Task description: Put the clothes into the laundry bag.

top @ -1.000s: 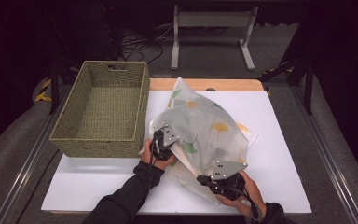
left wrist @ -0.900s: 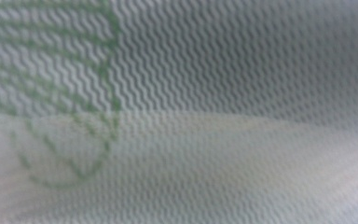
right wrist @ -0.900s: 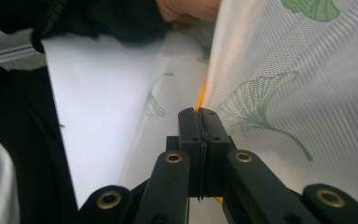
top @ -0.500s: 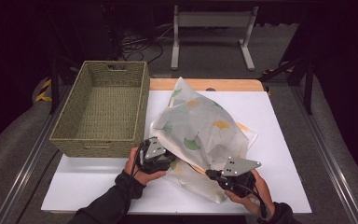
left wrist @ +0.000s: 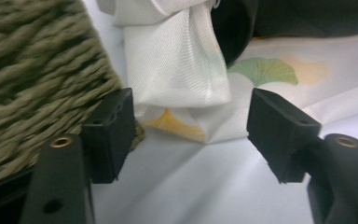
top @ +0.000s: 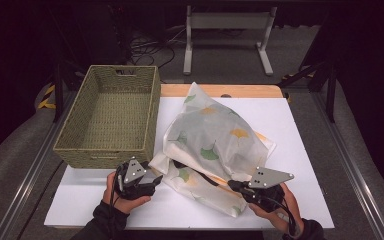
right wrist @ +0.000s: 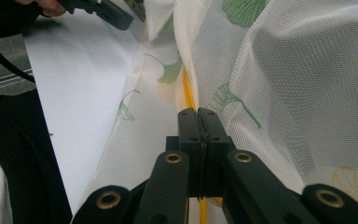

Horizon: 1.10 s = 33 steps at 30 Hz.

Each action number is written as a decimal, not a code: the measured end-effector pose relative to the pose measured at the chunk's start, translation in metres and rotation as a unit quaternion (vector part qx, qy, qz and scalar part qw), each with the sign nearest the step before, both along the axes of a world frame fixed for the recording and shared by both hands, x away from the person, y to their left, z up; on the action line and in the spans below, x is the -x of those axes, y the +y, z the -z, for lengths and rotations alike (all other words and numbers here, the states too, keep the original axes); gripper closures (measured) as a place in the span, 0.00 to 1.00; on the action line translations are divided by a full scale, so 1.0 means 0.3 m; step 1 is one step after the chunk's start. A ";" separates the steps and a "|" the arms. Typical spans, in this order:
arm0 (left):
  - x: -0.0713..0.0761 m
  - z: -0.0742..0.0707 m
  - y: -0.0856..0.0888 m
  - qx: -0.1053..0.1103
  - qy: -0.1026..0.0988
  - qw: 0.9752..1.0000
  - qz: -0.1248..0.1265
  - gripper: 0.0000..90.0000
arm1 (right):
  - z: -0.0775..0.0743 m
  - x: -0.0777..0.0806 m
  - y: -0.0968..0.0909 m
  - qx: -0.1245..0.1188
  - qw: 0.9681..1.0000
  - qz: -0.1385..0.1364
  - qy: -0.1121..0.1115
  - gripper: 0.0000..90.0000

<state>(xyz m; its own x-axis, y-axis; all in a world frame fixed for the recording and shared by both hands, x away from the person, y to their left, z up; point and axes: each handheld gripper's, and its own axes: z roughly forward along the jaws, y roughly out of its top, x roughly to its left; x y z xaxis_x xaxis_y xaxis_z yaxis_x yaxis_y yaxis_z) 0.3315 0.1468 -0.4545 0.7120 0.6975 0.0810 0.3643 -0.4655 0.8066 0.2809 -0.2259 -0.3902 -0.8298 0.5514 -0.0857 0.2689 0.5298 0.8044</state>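
White table [top: 105, 210], leaf-print bag [top: 215, 135] just beyond spread left fingers [left wrist: 107, 133].

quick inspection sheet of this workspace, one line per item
surface: white board on a wooden table, bare at its edges
job's things: white ginkgo-print mesh bag with dark contents, lying right of the empty woven basket
clutter: nothing seen
grippers: left gripper open, jaws just been opening, bag corner beyond them unpinched; right gripper shut on the bag's edge
cables: black cable trailing from the right gripper; loose cables on the floor behind
surroundings: grey metal stand, dark floor
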 end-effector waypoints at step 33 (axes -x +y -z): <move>0.042 -0.058 0.089 0.005 0.048 0.998 0.028 0.96 | 0.018 -0.002 -0.006 -0.007 1.000 0.004 -0.003 0.99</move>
